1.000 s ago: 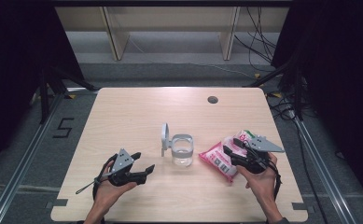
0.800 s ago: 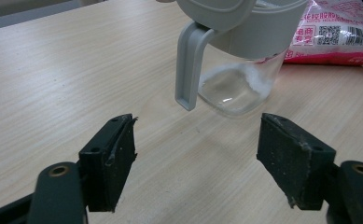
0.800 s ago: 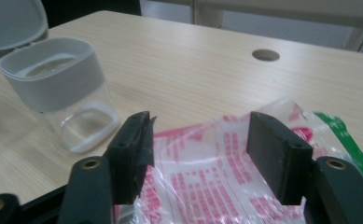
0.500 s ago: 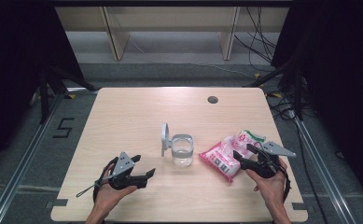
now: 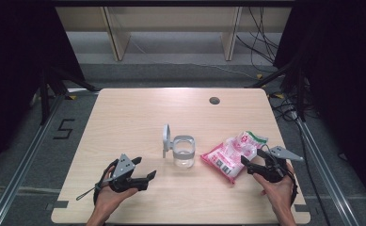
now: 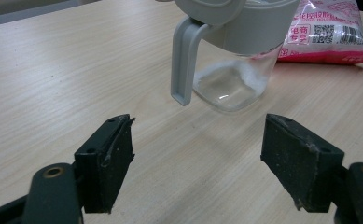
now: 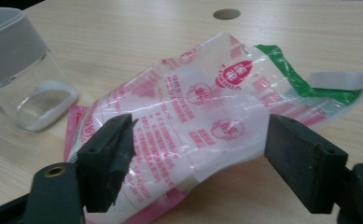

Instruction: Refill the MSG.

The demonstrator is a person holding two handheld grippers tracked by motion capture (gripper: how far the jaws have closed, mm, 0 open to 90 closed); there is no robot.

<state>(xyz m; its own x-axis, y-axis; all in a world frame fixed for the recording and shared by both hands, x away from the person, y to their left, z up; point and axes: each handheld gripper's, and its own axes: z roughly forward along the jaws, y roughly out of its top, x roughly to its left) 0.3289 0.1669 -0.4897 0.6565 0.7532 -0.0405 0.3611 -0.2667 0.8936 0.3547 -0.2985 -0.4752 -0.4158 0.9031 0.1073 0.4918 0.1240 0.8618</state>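
Tabletop: clear jar, grey lid hinged up; pink-and-white bag just right of it; left gripper wide, empty; right gripper wide beside the bag.

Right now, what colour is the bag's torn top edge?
Green, on the otherwise pink and clear bag; clearest in the right gripper view.

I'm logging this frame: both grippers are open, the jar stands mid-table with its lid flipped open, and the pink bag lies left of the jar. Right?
One thing is wrong: the bag lies to the right of the jar, just ahead of the right gripper, as the high view shows. The rest holds: both the left gripper and the right are open, and the jar's lid stands flipped up.
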